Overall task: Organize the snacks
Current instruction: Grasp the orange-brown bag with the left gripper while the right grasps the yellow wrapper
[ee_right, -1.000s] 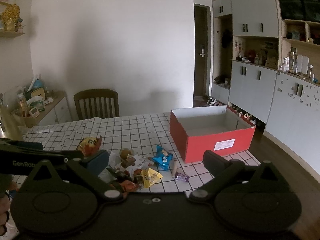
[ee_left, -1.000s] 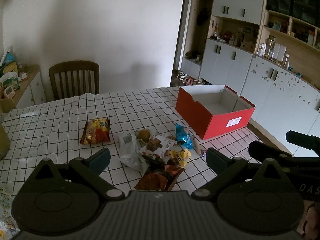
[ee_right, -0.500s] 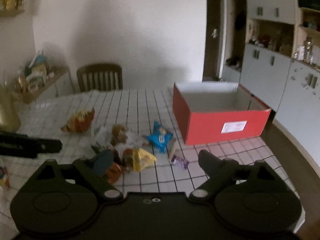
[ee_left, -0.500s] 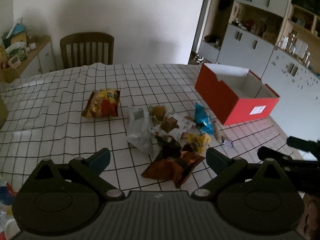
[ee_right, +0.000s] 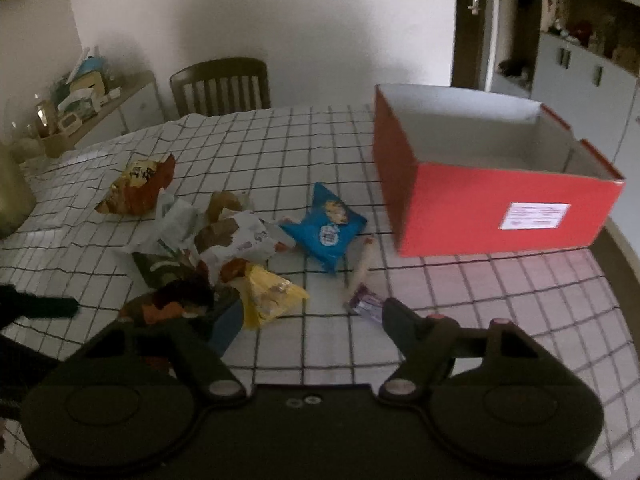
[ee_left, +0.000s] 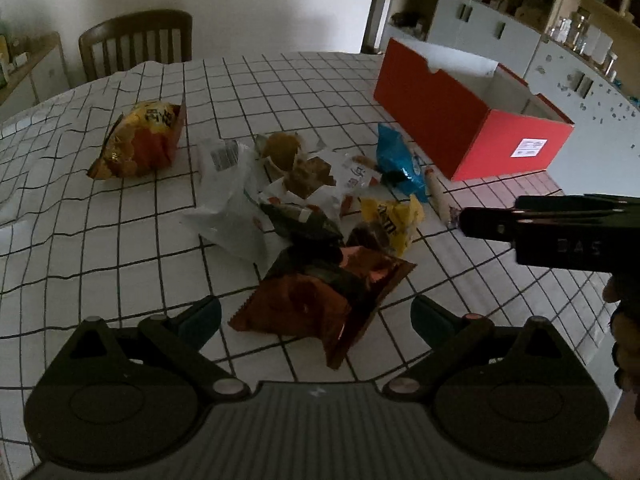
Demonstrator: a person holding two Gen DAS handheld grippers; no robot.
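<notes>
A heap of snack packets lies mid-table on the checked cloth (ee_left: 80, 240). My left gripper (ee_left: 316, 316) hangs open just over a brown-red foil bag (ee_left: 320, 300), which lies between its fingers untouched. My right gripper (ee_right: 312, 320) has its jaws closing with only cloth between them; a yellow packet (ee_right: 272, 296) lies by its left finger and a small purple wrapper (ee_right: 366, 304) by its right. A blue packet (ee_right: 328, 228), a pale sausage stick (ee_right: 362, 268) and an orange-yellow chip bag (ee_right: 136, 188) lie further off. The open red box (ee_right: 480, 208) stands at the right.
A wooden chair (ee_right: 220, 84) stands behind the table. A cluttered sideboard (ee_right: 100, 108) is at the left wall and white cabinets (ee_left: 500, 28) at the right. The table's edge runs close behind the red box (ee_left: 460, 120). My right gripper (ee_left: 560, 228) reaches in at the left view's right.
Both grippers have sunk and tipped down toward the snack heap, which now looms larger. The right gripper's fingers stand closer together than before.
</notes>
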